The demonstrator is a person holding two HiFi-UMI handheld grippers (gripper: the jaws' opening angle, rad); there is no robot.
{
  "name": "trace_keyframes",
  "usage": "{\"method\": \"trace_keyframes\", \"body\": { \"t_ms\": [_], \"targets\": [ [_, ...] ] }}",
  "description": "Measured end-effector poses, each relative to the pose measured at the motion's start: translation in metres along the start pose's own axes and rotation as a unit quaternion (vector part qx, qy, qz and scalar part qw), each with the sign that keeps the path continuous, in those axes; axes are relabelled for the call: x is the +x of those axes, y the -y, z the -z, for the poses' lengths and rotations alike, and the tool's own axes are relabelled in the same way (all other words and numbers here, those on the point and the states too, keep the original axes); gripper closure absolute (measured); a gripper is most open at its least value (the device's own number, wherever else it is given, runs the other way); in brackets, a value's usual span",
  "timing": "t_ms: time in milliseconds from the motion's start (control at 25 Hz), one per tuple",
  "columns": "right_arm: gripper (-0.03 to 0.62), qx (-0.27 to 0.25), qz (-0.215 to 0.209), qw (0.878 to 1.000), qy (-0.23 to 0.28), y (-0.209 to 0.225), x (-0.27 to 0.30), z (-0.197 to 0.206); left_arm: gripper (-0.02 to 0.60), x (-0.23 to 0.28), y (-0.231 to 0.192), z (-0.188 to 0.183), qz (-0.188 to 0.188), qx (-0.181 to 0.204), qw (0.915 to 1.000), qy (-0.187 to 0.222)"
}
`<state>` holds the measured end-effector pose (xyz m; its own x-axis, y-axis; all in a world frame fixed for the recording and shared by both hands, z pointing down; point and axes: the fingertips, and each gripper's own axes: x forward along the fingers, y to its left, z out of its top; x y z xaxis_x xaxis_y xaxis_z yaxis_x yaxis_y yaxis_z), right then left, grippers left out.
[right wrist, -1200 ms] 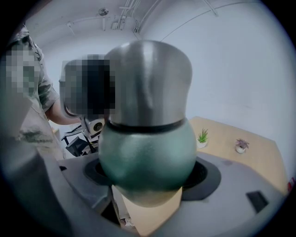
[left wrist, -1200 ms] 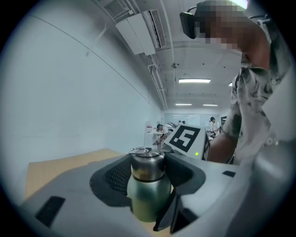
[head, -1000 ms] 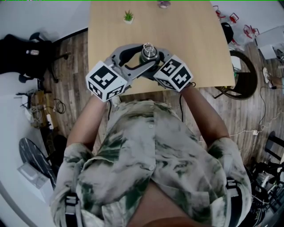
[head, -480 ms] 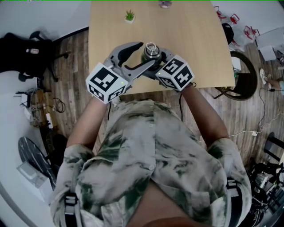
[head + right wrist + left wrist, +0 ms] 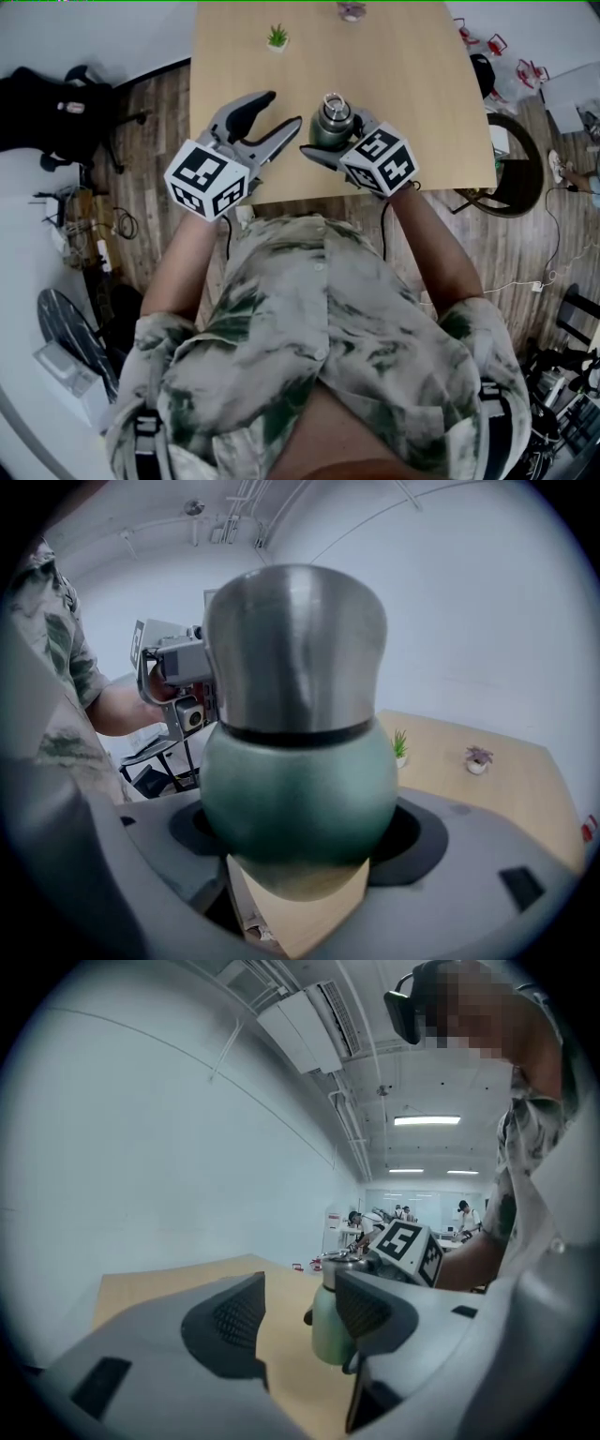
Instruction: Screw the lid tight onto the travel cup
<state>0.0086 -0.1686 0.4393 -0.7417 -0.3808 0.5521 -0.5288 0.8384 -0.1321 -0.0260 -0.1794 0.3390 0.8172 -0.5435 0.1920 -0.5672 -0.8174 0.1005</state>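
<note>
The travel cup (image 5: 332, 127) has a green body and a steel lid (image 5: 337, 106) and is upright near the table's front edge. My right gripper (image 5: 330, 137) is shut on its green body (image 5: 295, 794), with the lid (image 5: 295, 649) rising above the jaws. My left gripper (image 5: 281, 110) is open to the left of the cup and apart from it, with nothing between its pads. In the left gripper view, that gripper (image 5: 298, 1283) shows an empty gap, and the cup (image 5: 330, 1327) stands beyond the right jaw.
The wooden table (image 5: 412, 84) carries a small green plant (image 5: 277, 37) and another small pot (image 5: 352, 11) at its far side. A black chair (image 5: 56, 103) stands on the floor to the left. The table's front edge runs just under both grippers.
My left gripper has let go of the lid, opened and moved left away from the cup. The right gripper has kept its hold and shifted slightly right with the cup.
</note>
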Motion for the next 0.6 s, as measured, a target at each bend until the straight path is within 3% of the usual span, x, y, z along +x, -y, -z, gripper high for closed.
{"method": "trace_keyframes", "body": {
  "t_ms": [200,440,600],
  "targets": [
    [0.198,0.005,0.010,1.000,0.005,0.008,-0.006,0.002,0.381,-0.006,-0.016,0.018,-0.042,-0.009,0.9988,-0.025],
    [0.198,0.014,0.022,1.000,0.016,0.012,-0.013,0.001,0.494,-0.018,-0.027,0.041,-0.066,-0.040,0.9962,-0.040],
    [0.198,0.015,0.030,0.999,0.020,0.015,-0.018,0.002,0.528,-0.022,-0.032,0.061,-0.081,-0.055,0.9931,-0.063]
  ]
}}
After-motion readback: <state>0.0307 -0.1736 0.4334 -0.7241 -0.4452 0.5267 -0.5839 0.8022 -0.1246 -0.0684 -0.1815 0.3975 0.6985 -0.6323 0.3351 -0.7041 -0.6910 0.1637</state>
